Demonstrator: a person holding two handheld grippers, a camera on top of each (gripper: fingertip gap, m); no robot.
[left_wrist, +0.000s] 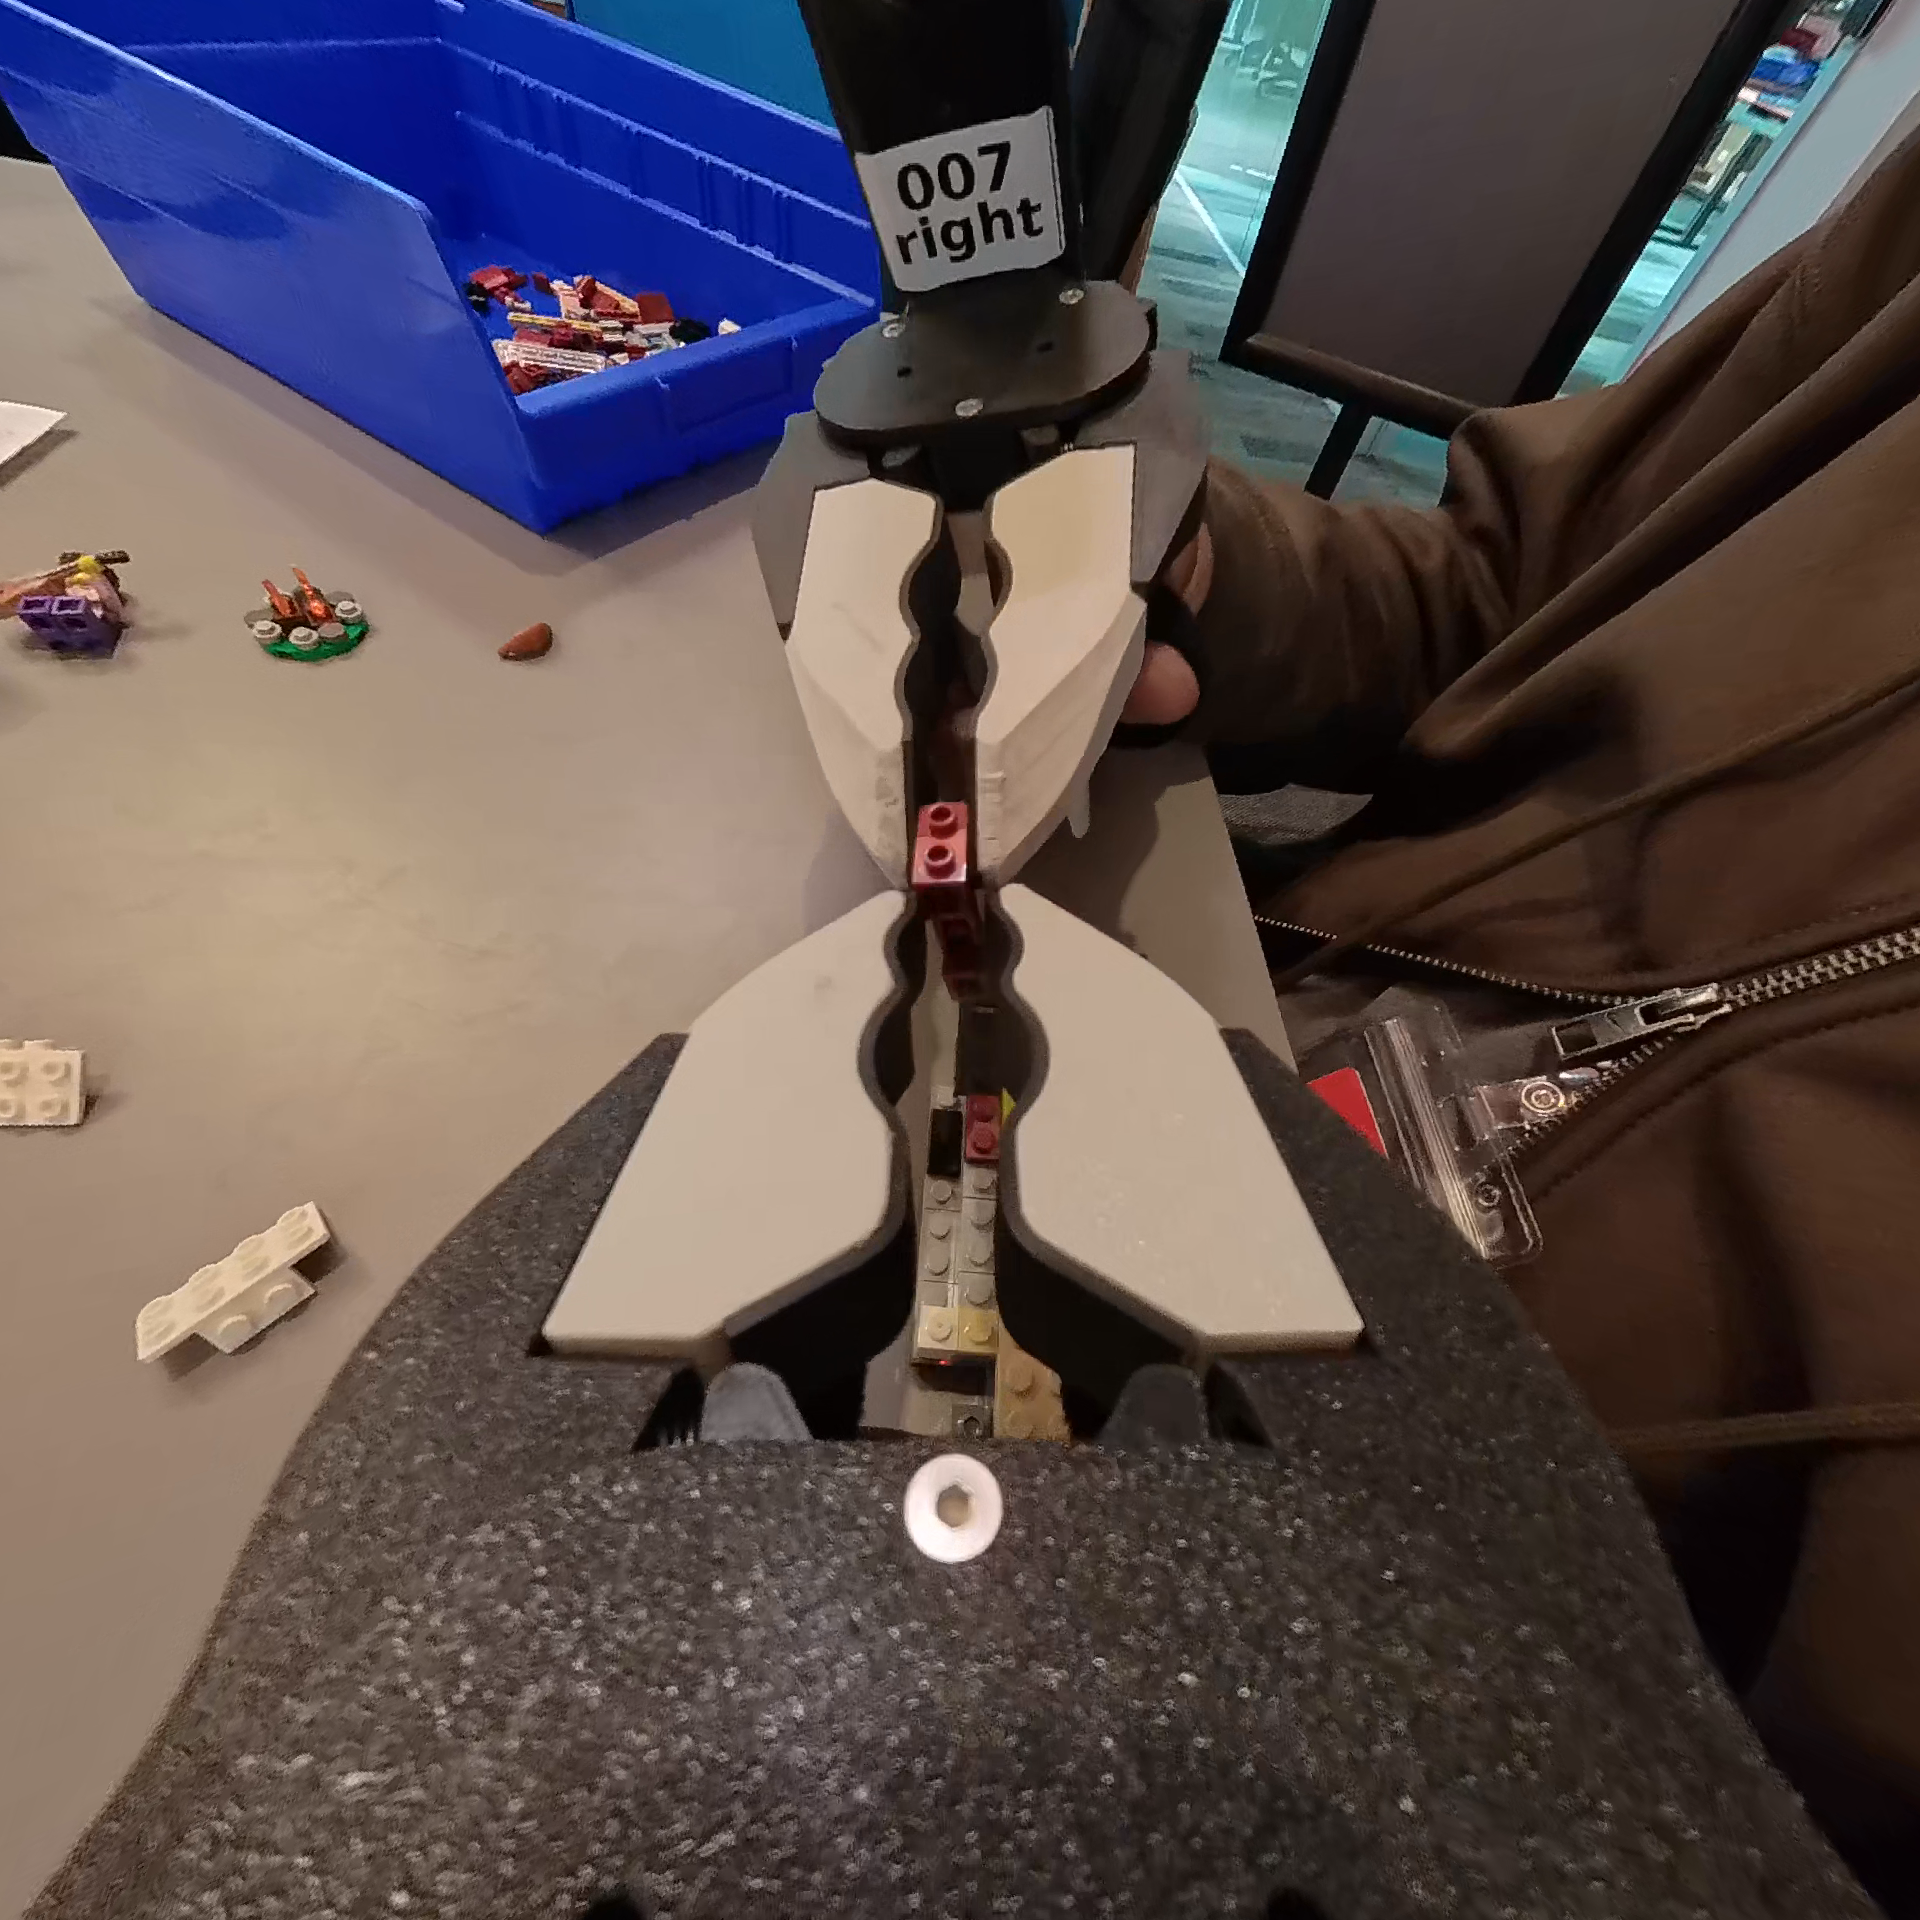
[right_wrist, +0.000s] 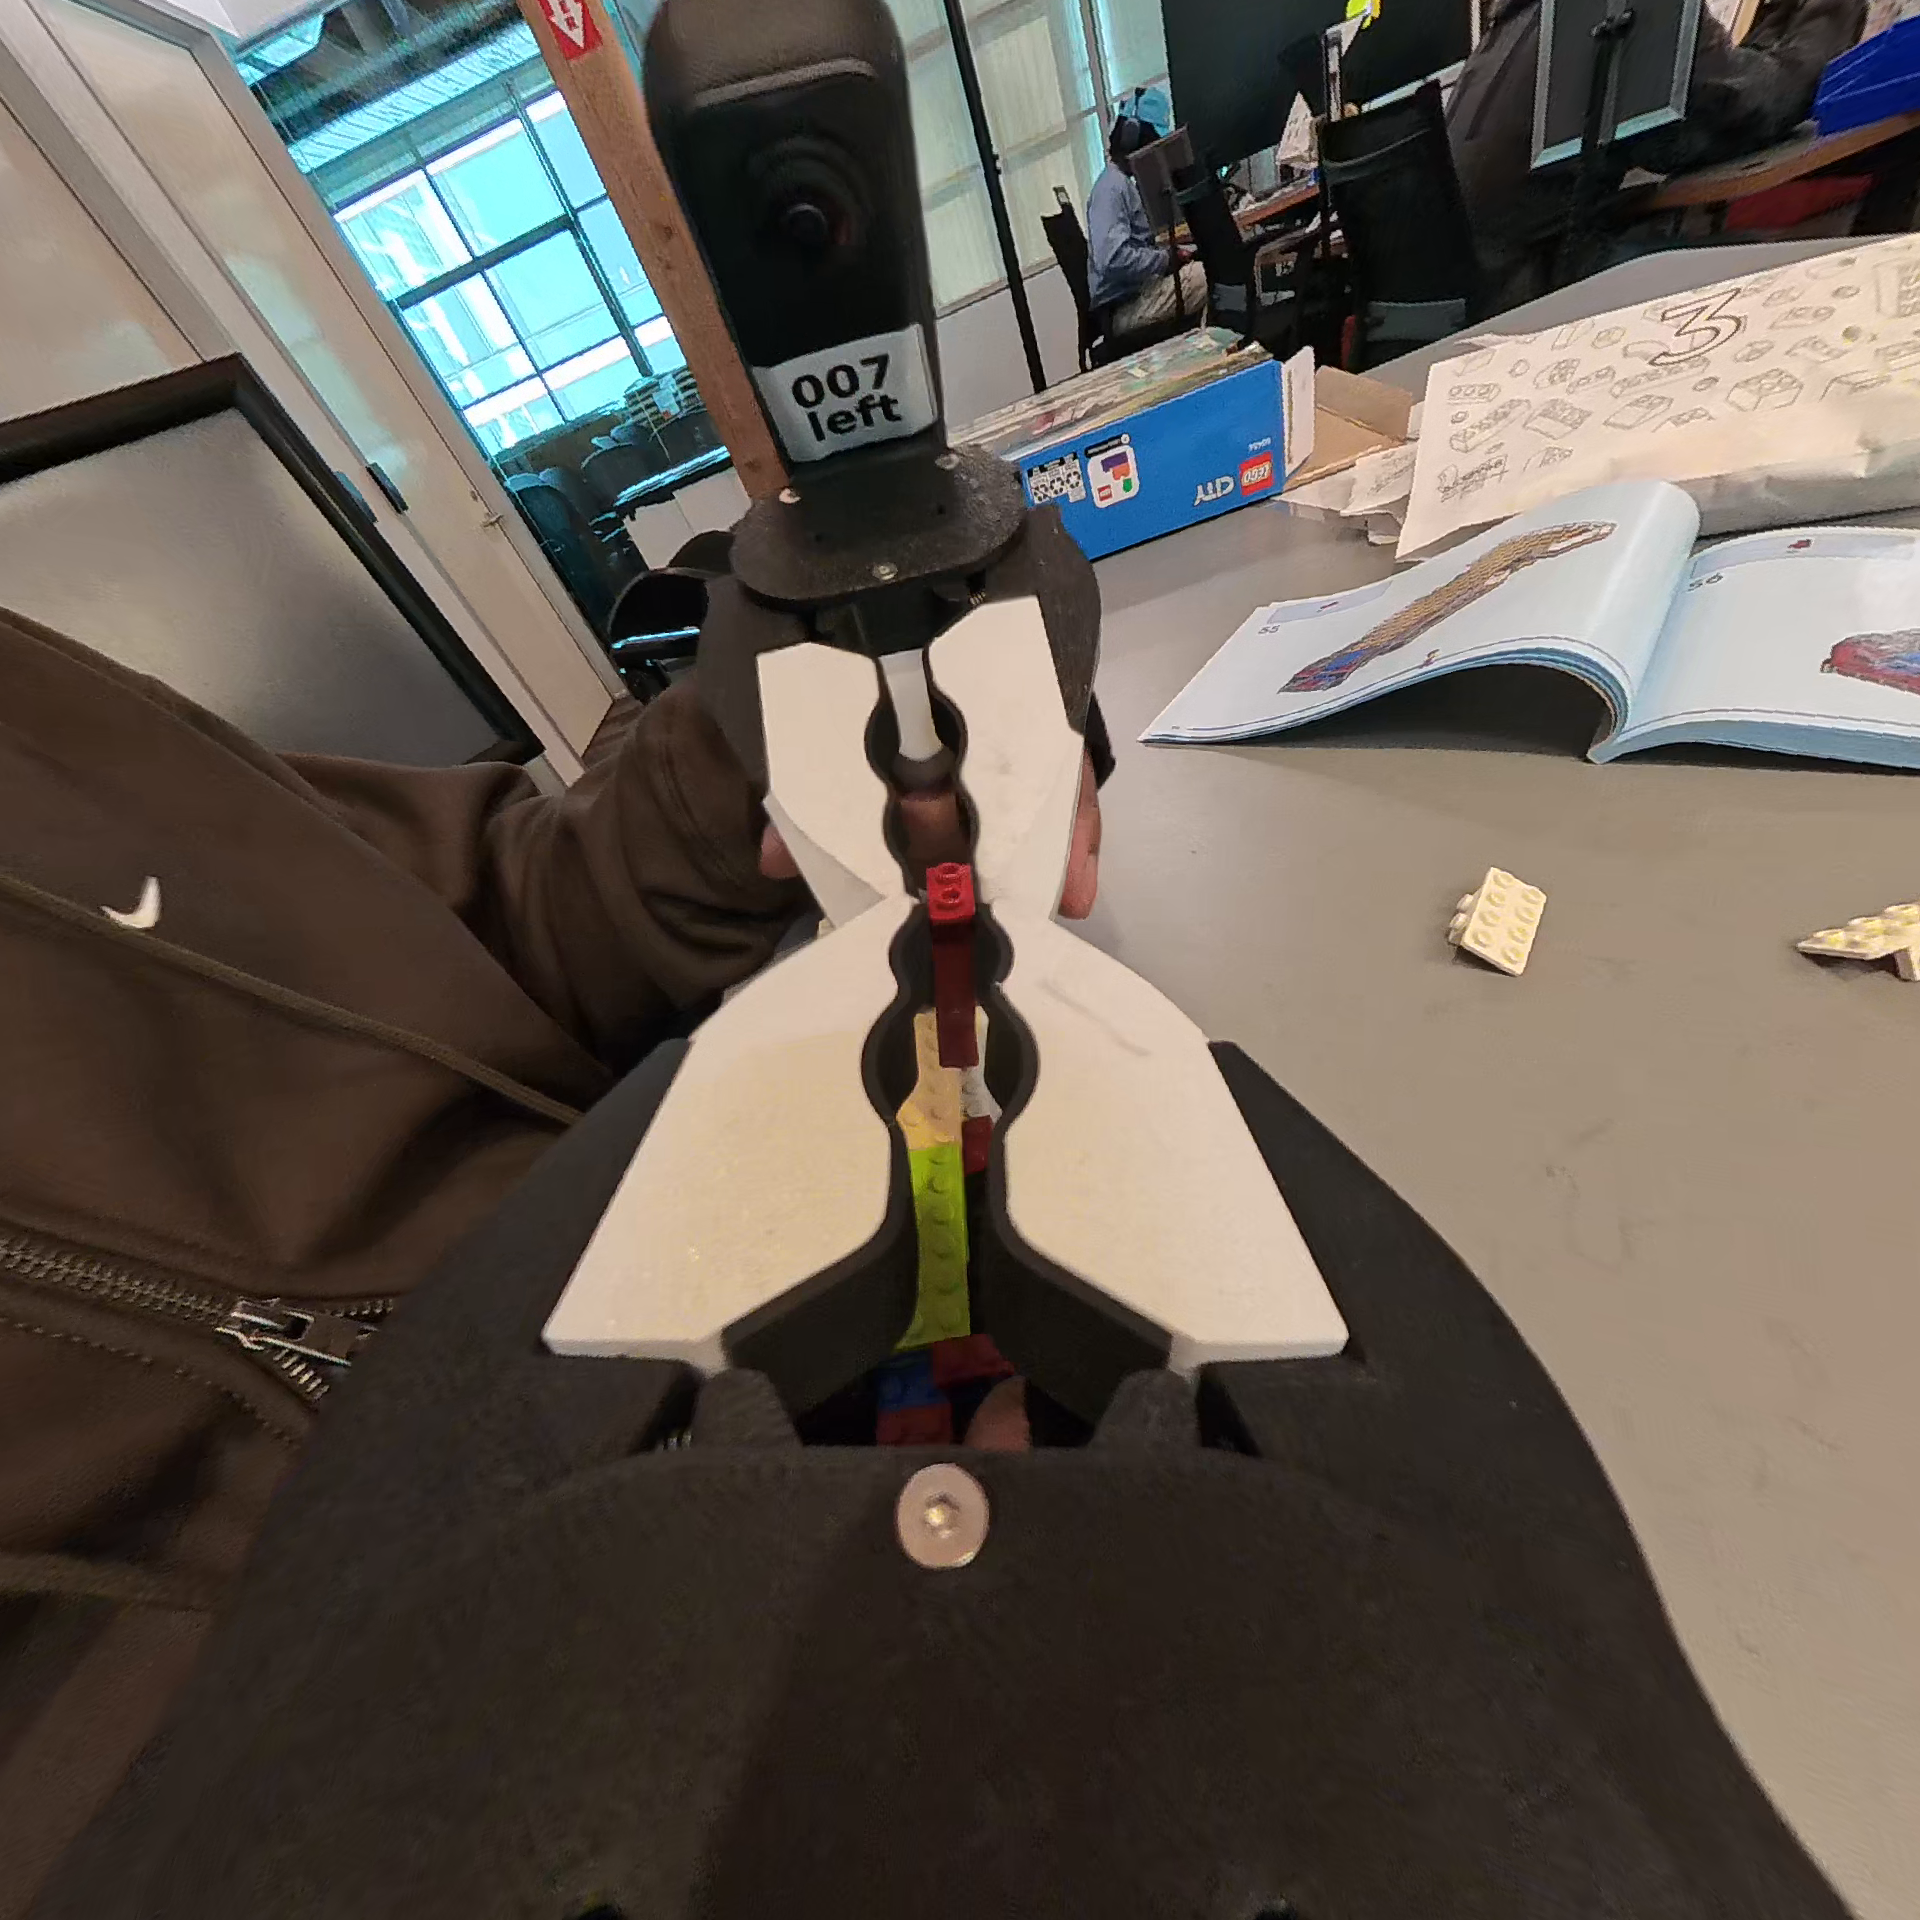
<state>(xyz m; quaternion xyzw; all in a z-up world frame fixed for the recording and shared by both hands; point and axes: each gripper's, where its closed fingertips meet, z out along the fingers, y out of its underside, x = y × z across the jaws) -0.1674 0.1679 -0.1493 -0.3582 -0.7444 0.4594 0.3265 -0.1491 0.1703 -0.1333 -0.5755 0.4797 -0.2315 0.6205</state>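
Note:
My two grippers meet tip to tip over the grey table (left_wrist: 364, 935). A dark red brick column (left_wrist: 943, 847) with two studs on top stands upright between them. In the left wrist view, my left gripper (left_wrist: 948, 906) is shut on the column just under its studded top. The right gripper (left_wrist: 943, 868) comes from the far side and pinches the same top. In the right wrist view, my right gripper (right_wrist: 951, 914) is shut on the dark red column (right_wrist: 951, 894), which runs down between its fingers. Below lies a model of lime, tan and grey plates (right_wrist: 940, 1226), mostly hidden.
A blue bin (left_wrist: 312, 270) with small pieces stands at the far left. Small builds (left_wrist: 307, 623) and white plates (left_wrist: 234, 1299) lie on the table. An open booklet (right_wrist: 1558, 634), a blue box (right_wrist: 1153, 468) and white pieces (right_wrist: 1496, 920) lie to the right. A person's brown jacket (left_wrist: 1610, 831) is close by. My left and right fingertips are right by each other.

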